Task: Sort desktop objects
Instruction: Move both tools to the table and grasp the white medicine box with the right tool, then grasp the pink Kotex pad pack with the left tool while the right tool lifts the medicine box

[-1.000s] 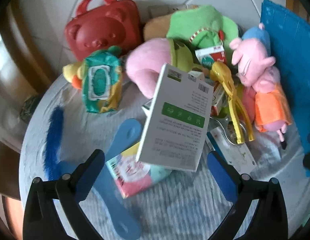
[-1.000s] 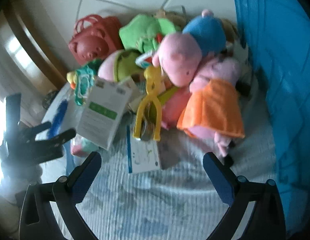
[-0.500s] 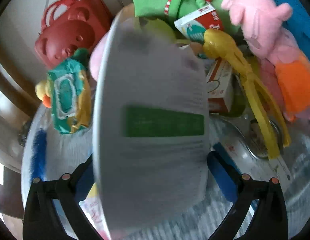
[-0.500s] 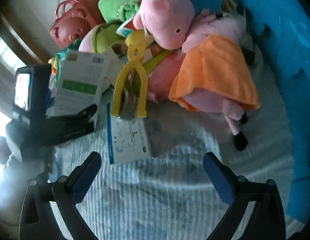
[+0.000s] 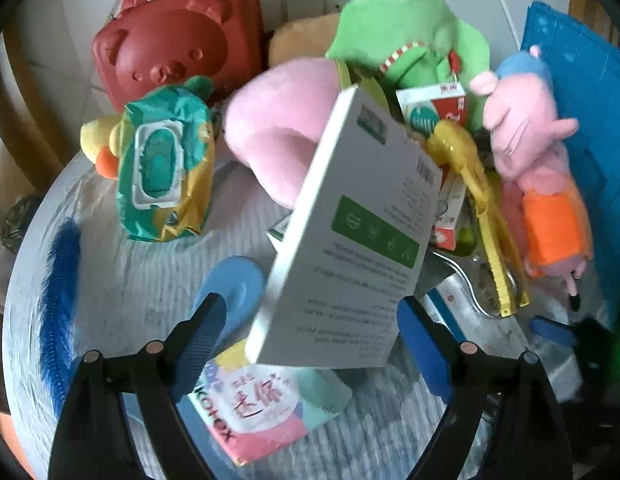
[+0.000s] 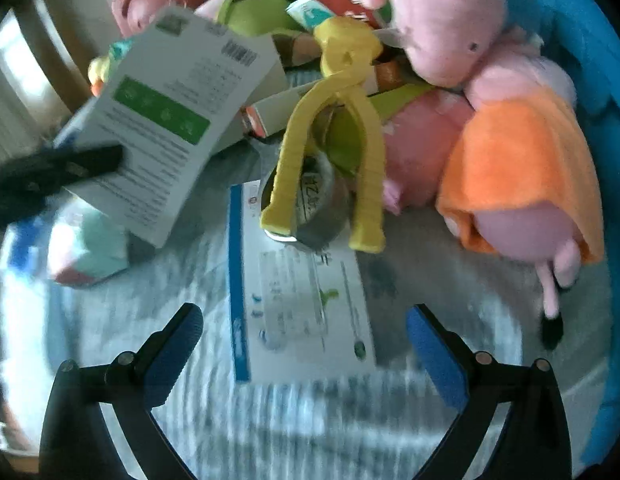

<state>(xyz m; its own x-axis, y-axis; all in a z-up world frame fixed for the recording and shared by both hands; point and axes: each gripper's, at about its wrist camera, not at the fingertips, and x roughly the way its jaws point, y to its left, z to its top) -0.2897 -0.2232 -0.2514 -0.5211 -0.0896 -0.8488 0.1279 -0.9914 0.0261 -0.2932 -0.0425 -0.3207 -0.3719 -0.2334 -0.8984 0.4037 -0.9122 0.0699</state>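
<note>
A white box with a green label (image 5: 349, 236) stands tilted between the fingers of my left gripper (image 5: 310, 332); the right pad touches its edge, the left pad stands apart from it. The box also shows in the right wrist view (image 6: 170, 120), with the left gripper's black finger over it. My right gripper (image 6: 306, 340) is open and empty above a flat white and blue packet (image 6: 298, 292). Yellow tongs (image 6: 337, 132) and a tape roll (image 6: 313, 200) lie just beyond the packet.
A pile holds pig plush toys (image 6: 509, 128), a green plush (image 5: 409, 40), a pink pillow (image 5: 278, 120), a red bear case (image 5: 178, 36), a wipes pack (image 5: 162, 164), a tissue pack (image 5: 258, 400) and a blue shoehorn (image 5: 230, 292). A blue bin (image 6: 597, 60) stands at the right.
The white box has tipped up on edge between my left fingers and the left gripper has drawn back. My right gripper has moved in closer over the flat packet.
</note>
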